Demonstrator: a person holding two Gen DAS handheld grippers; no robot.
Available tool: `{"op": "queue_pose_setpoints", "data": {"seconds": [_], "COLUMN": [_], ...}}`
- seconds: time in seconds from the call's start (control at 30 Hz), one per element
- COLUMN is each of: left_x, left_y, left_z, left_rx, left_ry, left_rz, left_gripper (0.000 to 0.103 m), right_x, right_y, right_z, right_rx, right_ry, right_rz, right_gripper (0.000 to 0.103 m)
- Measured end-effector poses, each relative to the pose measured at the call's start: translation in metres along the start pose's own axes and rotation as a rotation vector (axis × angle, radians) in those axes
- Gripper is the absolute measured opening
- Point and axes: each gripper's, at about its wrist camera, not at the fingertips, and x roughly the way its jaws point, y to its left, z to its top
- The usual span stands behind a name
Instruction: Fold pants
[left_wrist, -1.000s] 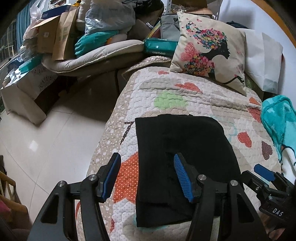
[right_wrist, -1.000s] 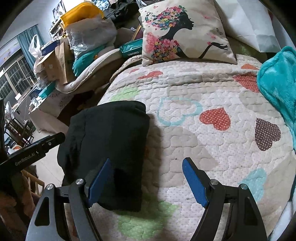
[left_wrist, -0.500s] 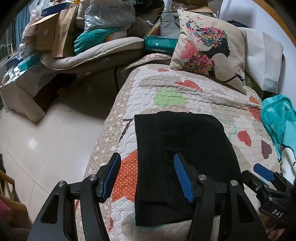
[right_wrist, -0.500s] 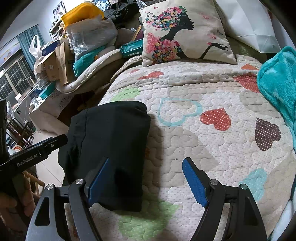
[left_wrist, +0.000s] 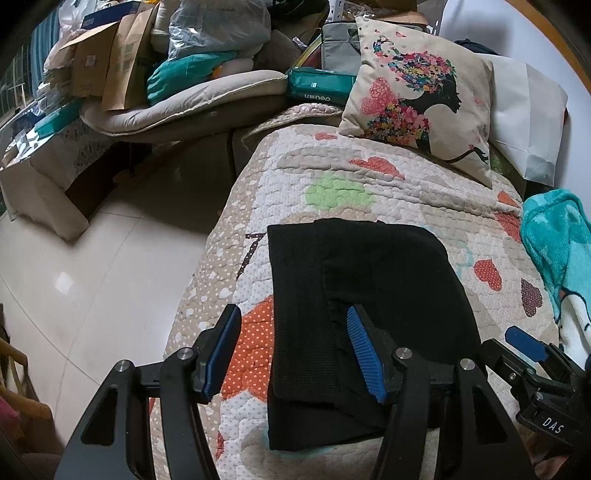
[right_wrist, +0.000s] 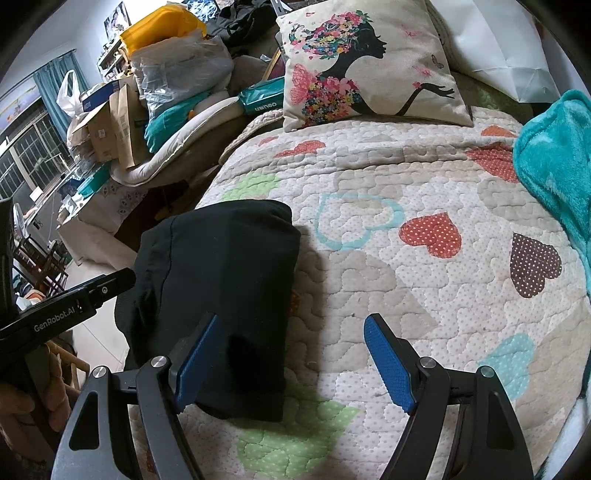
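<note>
The black pants (left_wrist: 369, 295) lie folded into a compact rectangle on the heart-patterned quilt (left_wrist: 351, 184), near the bed's left edge. They also show in the right wrist view (right_wrist: 221, 280). My left gripper (left_wrist: 291, 354) is open and empty, hovering over the pants' near left part, its right finger above the fabric. My right gripper (right_wrist: 291, 365) is open and empty, above the pants' right edge; its left finger overlaps the fabric, its right finger is over bare quilt. The right gripper's tip shows in the left wrist view (left_wrist: 524, 343).
A floral silhouette pillow (left_wrist: 417, 99) and a white bag (left_wrist: 528, 110) stand at the bed's head. A teal blanket (right_wrist: 554, 158) lies on the right. Left of the bed are tiled floor (left_wrist: 74, 277) and piled boxes, cushions and bags (left_wrist: 166, 74).
Both grippers have pulled back slightly from the folded pants, which sit a little farther off in both views. The pants have not moved on the quilt.
</note>
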Motion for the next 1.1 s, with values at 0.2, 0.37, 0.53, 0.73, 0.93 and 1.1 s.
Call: {"op": "queue_pose_setpoints", "data": {"seconds": [0.2,0.37,0.53,0.73,0.93,1.1], "left_x": [0.003,0.003,0.003,0.003,-0.005,0.005], "left_y": [0.002,0.001,0.000,0.000,0.025,0.039], "left_z": [0.000,-0.001,-0.001,0.000,0.011,0.013], "left_rx": [-0.011,-0.010,-0.008,-0.015,-0.116,-0.183], "left_ry": [0.014,0.019,0.017,0.015,-0.029,0.022], "left_rz": [-0.007,-0.009,-0.008,-0.015,-0.031,-0.066], "left_gripper": [0.059,0.059,0.059,0.059,0.059,0.059], "right_x": [0.001,0.001,0.001,0.002,0.002,0.002], "right_y": [-0.001,-0.001,-0.001,0.000,0.001,0.000], "right_z": [-0.001,-0.001,-0.001,-0.003,-0.002,-0.002], "right_rx": [0.005,0.011,0.012,0.014,0.015,0.014], "right_ry": [0.002,0.003,0.007,0.006,0.007,0.008], "right_rz": [-0.001,-0.001,-0.004,-0.006,-0.007,-0.002], "right_gripper": [0.084,0.084,0.084,0.084,0.084,0.084]}}
